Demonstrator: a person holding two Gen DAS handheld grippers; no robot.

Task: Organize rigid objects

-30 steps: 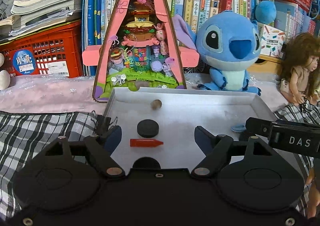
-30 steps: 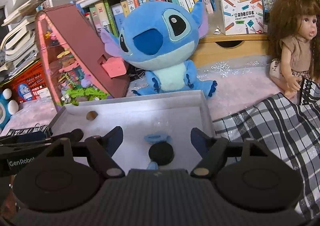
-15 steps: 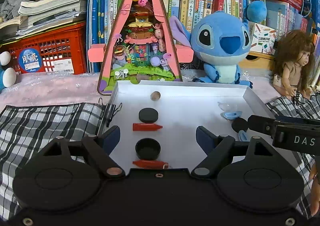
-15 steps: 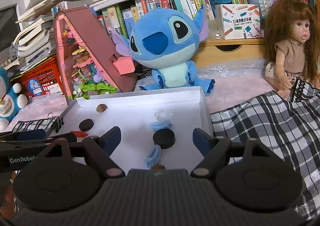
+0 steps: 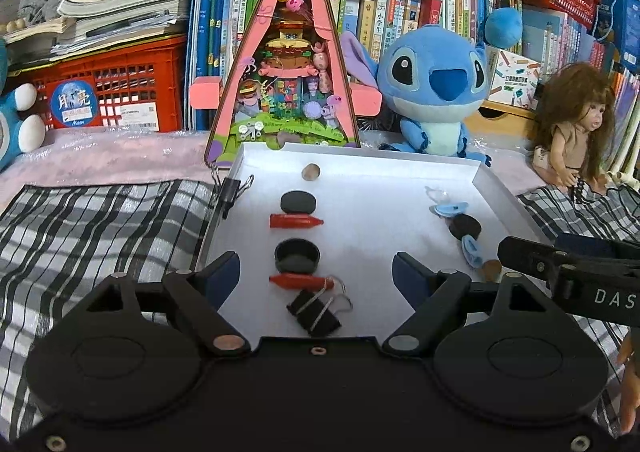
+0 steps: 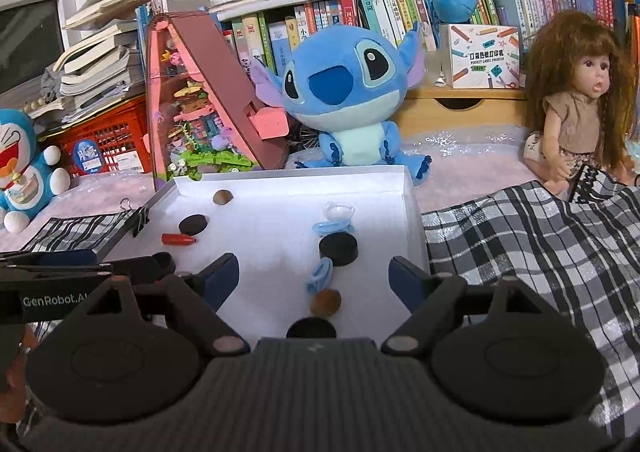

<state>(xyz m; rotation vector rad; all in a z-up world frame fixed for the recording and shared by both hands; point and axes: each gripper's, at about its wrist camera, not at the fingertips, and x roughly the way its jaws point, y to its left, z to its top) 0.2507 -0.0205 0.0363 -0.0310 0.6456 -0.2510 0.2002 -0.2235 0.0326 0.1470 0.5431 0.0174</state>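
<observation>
A white tray (image 5: pixel 500 195) holds small rigid objects. Down its left side lie a brown bead (image 5: pixel 310 171), a black disc (image 5: pixel 298 202), a red crayon (image 5: pixel 295 221), a black cap (image 5: pixel 297 255), a second red crayon (image 5: pixel 298 280) and a black binder clip (image 5: pixel 314 312). Down its right side lie a blue pacifier (image 6: pixel 334 220), a black disc (image 6: pixel 338 248), a blue clip (image 6: pixel 320 275), a brown disc (image 6: pixel 325 303) and a black disc (image 6: pixel 311 330). My left gripper (image 5: pixel 316 276) is open and empty over the near left of the tray. My right gripper (image 6: pixel 314 278) is open and empty over the near right.
A checked cloth (image 5: pixel 100 219) lies on both sides of the tray. A binder clip (image 5: pixel 230 191) grips the tray's left rim. Behind stand a pink triangular toy house (image 5: pixel 288 63), a Stitch plush (image 5: pixel 436 87), a doll (image 6: pixel 576 99), a red crate (image 5: pixel 108 87) and bookshelves.
Both grippers have drawn back from the tray. More of its near end shows now: the black cap, second crayon and binder clip on the left, the brown and black discs on the right.
</observation>
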